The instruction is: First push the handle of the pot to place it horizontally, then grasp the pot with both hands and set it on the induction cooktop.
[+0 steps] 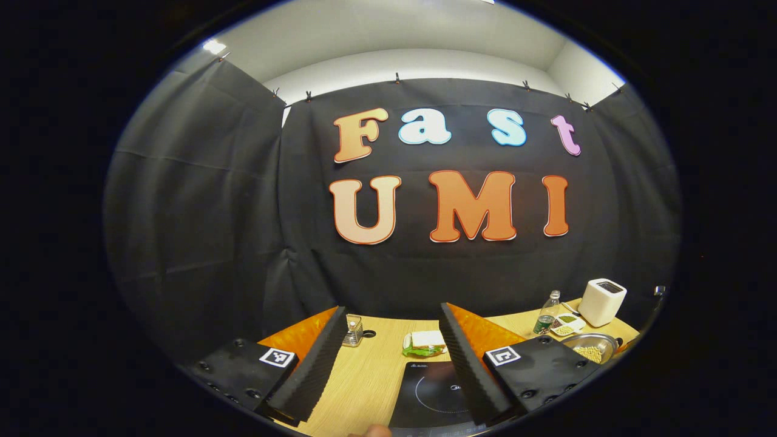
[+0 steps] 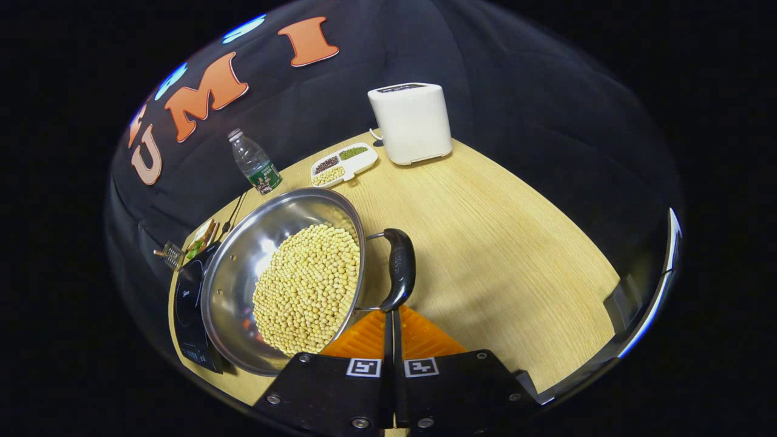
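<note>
A steel pot (image 2: 243,267) filled with soybeans (image 2: 306,291) stands on the wooden table, its left side over the black induction cooktop (image 2: 188,303). The pot's dark handle (image 2: 397,267) runs along its right side, pointing towards me. My right gripper (image 2: 391,312) is shut with nothing between its fingers, and its tips are at the near end of the handle. In the left gripper view my left gripper (image 1: 392,309) hangs open above the cooktop (image 1: 434,394), holding nothing. The pot (image 1: 589,347) lies far to its right.
A white appliance (image 2: 413,121), a divided tray of beans (image 2: 343,162) and a water bottle (image 2: 255,162) stand behind the pot. A sandwich (image 1: 424,343) and a small wire holder (image 1: 352,331) sit beyond the cooktop. Bare wooden table (image 2: 516,243) stretches right of the handle.
</note>
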A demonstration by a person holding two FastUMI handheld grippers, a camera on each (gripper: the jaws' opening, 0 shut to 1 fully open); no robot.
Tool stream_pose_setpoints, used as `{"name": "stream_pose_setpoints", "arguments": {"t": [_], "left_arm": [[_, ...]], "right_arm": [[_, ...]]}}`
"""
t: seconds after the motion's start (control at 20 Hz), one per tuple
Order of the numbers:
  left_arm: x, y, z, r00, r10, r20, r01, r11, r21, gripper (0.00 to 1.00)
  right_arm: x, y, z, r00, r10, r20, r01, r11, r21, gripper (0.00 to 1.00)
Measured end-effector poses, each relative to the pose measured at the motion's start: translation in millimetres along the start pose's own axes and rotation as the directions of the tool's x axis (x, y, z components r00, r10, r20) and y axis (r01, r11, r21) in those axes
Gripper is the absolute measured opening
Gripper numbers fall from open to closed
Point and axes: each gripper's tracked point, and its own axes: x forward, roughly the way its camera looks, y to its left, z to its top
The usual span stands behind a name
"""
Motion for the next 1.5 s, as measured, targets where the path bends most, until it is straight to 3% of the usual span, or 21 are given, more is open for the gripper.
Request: {"name": "stream_pose_setpoints", "arguments": {"t": [1.0,1.5], "left_arm": [[-10.9,-14.7,-3.7,1.000,-0.002,0.000,0.002,1.000,0.008,1.00],[-9.2,-74.5,-25.7,0.996,-0.083,-0.022,0.083,0.997,-0.006,1.00]], "right_arm": [[46.2,-0.9,38.7,1.000,-0.001,-0.018,0.001,1.000,0.001,0.00],[63.8,-10.1,48.7,1.000,-0.006,-0.009,0.006,1.000,-0.010,0.00]]}}
